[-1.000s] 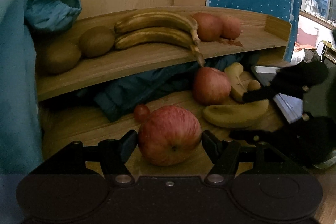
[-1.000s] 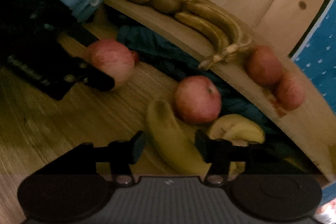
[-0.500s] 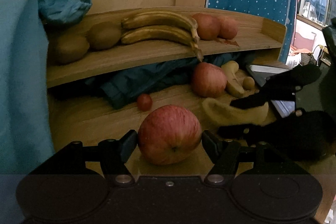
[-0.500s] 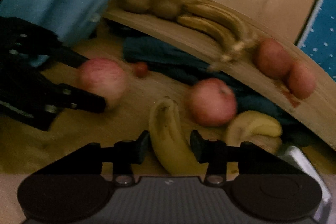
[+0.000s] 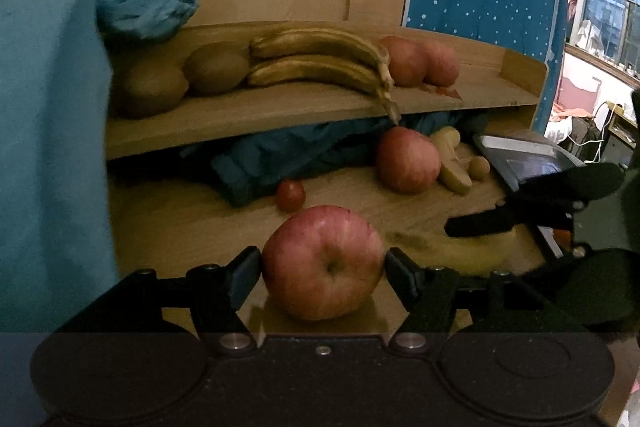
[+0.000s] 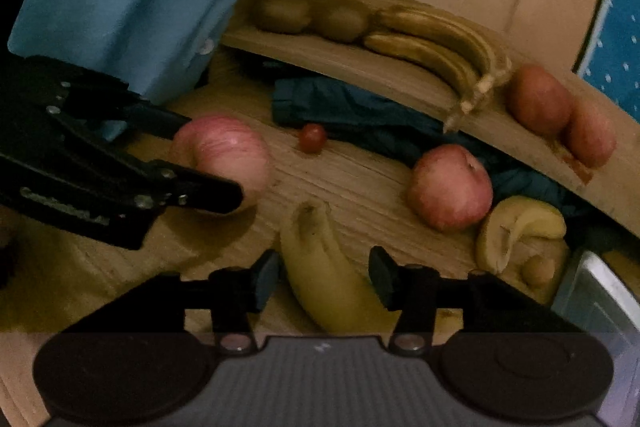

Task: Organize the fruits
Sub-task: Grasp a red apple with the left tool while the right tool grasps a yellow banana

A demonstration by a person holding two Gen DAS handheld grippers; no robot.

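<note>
My left claw brackets the big red apple dead centre. The left pad sits against the fruit's flank, the right pad looks just shy of it or barely touching, and the apple rests on the wooden tabletop, so I read this claw as spread around the apple, not yet pinching it.

My right claw straddles the yellow banana, and its jaws are opening. The left pad stands close beside the peel; on the right there is a plain gap. The banana lies on the tabletop.

The relation that matters is the banana's long axis. It runs straight away from my right claw, nearly along the direction my fingers point, with the dark tip ahead and the body curving back beneath the claw. The pads therefore face its narrow width, which I judge to be the correct line for closing. The banana is nearer my right hand, the big apple nearer my left.

Ahead of both claws and higher is the curved wooden shelf, holding two kiwis, a pair of brown bananas and two apples. Another apple and a cherry tomato lie loose beyond my right claw. I judge the shelf the likely destination.
</note>
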